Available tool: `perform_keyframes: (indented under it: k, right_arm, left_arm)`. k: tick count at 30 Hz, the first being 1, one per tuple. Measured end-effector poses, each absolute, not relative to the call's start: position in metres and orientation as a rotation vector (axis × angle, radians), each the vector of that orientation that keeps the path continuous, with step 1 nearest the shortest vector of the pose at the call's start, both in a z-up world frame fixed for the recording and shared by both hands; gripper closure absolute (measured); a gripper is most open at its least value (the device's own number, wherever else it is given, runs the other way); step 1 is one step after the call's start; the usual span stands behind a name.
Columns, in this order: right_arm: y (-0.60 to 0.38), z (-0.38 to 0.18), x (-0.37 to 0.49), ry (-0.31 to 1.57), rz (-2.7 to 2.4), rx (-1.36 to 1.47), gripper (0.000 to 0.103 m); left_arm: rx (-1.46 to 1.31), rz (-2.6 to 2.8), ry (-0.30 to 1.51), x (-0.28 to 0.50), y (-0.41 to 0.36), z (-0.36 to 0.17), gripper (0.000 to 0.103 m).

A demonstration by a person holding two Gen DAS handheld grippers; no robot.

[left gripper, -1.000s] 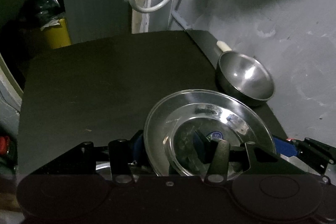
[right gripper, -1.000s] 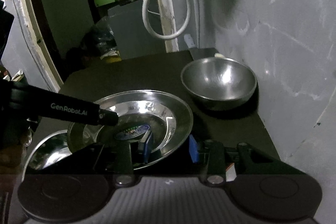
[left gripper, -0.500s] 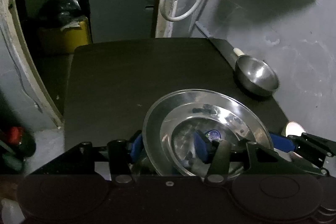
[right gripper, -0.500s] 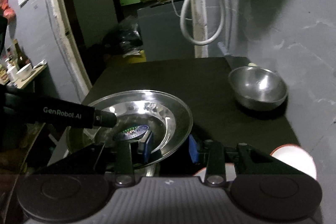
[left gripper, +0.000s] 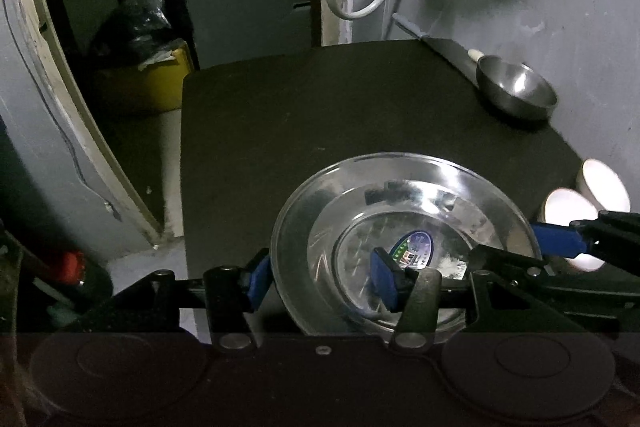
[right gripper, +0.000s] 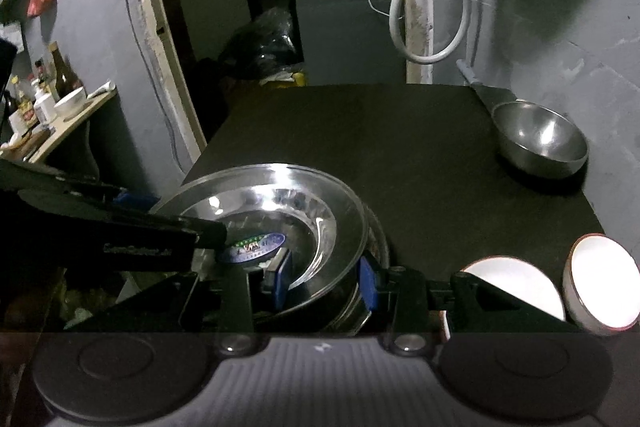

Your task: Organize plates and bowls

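Both tongs, left tongs (left gripper: 320, 281) and right tongs (right gripper: 326, 281), clamp opposite rims of the steel plate (left gripper: 404, 223), sharing its weight level above the tabletop (left gripper: 320, 115); steel bowl (right gripper: 540, 143) sits far ahead-right.

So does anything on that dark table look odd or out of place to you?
One thing: the steel plate still has an oval shop sticker stuck in its middle, which seems odd for a dish in use. Nothing looks spilled or broken on the table.

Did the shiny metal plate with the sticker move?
Yes. The round steel plate with the blue sticker has pulled back from the steel bowl by the wall, toward the near table edge.
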State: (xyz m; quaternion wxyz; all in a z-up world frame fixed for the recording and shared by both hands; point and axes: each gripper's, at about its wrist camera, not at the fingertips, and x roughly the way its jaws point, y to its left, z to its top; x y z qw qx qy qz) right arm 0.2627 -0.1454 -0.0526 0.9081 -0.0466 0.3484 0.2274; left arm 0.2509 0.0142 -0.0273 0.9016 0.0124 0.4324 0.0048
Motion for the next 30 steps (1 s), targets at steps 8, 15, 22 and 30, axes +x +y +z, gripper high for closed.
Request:
perform_keyframes:
  k: [8, 15, 22, 30]
  right_arm:
    - [-0.147, -0.059, 0.254, 0.746, 0.459, -0.111, 0.063]
    - [-0.148, -0.063, 0.254, 0.747, 0.465, -0.116, 0.063]
    - [-0.144, -0.065, 0.258, 0.736, 0.477, -0.126, 0.063]
    - [-0.145, -0.071, 0.261, 0.727, 0.485, -0.121, 0.063]
  left_arm:
    - [0.046, 0.023, 0.907, 0.244, 0.006, -0.035, 0.048]
    - [0.057, 0.037, 0.921, 0.245, 0.001, -0.04, 0.048]
    - [0.061, 0.065, 0.944, 0.246, 0.0, -0.047, 0.048]
    - [0.086, 0.079, 0.938, 0.247, -0.002, -0.049, 0.047]
